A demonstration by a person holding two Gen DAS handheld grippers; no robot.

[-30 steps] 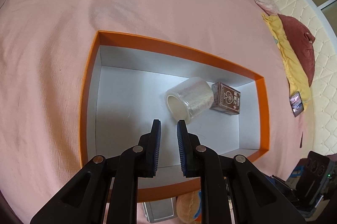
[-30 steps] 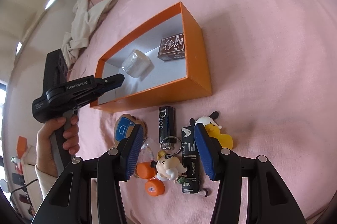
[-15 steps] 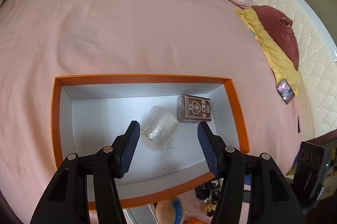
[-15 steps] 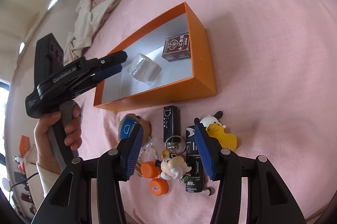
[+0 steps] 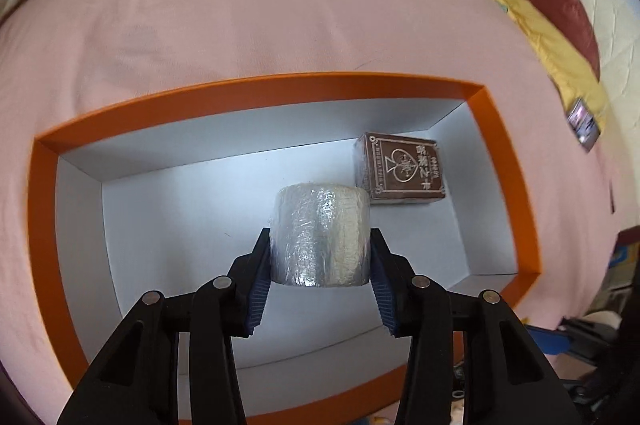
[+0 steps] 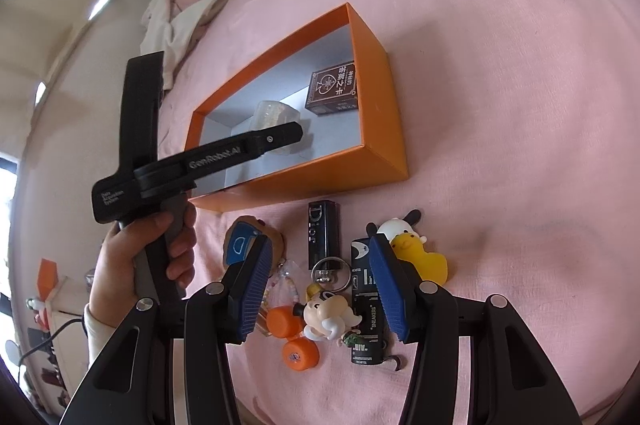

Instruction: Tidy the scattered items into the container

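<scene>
**Mia:** Look, the left gripper (image 5: 320, 261) is down inside the orange cardboard box with white walls (image 5: 256, 91). Its jaws have just been closing, and now the blue pads sit on both sides of the clear, shiny roll of plastic wrap (image 5: 320, 235).

**Ben:** That roll is round and slippery. If the pads squeeze only its near end, I think it could pop out and roll into the brown card box (image 5: 402, 169) in the far right corner of the box.

**Mia:** And the right gripper (image 6: 320, 283)?

**Ben:** It is partly open and holds nothing. It hangs over the toys on the pink bed (image 6: 500, 45), next to the box's near wall: a yellow rubber duck (image 6: 420, 255), a black lipstick tube (image 6: 323, 231) and a little cartoon keychain figure (image 6: 328, 317).

**Mia:** They lie so close together. Grabbing one might push another away, or snag the keychain's metal ring (image 6: 331, 275).
</scene>
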